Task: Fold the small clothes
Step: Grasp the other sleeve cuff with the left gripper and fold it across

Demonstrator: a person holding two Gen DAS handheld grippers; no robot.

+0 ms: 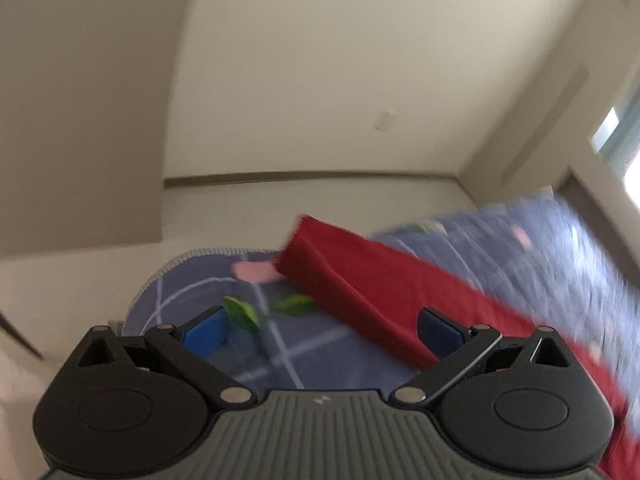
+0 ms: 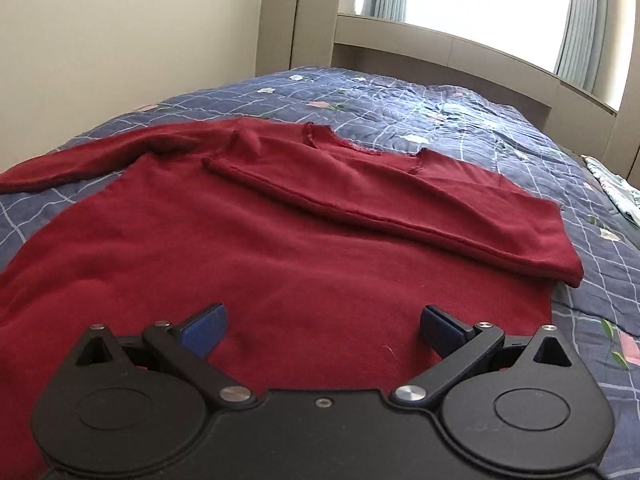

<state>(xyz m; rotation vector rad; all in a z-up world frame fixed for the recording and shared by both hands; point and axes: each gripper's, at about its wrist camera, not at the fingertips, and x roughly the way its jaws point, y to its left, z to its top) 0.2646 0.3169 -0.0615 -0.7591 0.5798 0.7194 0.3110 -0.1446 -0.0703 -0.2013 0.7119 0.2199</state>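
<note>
well — both grippers, left (image 1: 322, 334) and right (image 2: 322, 330), jaws apart over red sweater (image 2: 280, 240) — nothing held

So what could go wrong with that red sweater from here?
Three risks, as guesses:
1. The left sleeve lies spread out, unfolded; a fold now could come out lopsided.
2. The folded right sleeve lies loose and might slip.
3. Both the left gripper and right gripper are open over the quilt, which could get pinched too.

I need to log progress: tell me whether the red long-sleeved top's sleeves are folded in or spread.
One each: on the red long-sleeved knit top, the right-side sleeve lies folded across the chest; the left-side sleeve stretches outward over the blue quilt.
</note>
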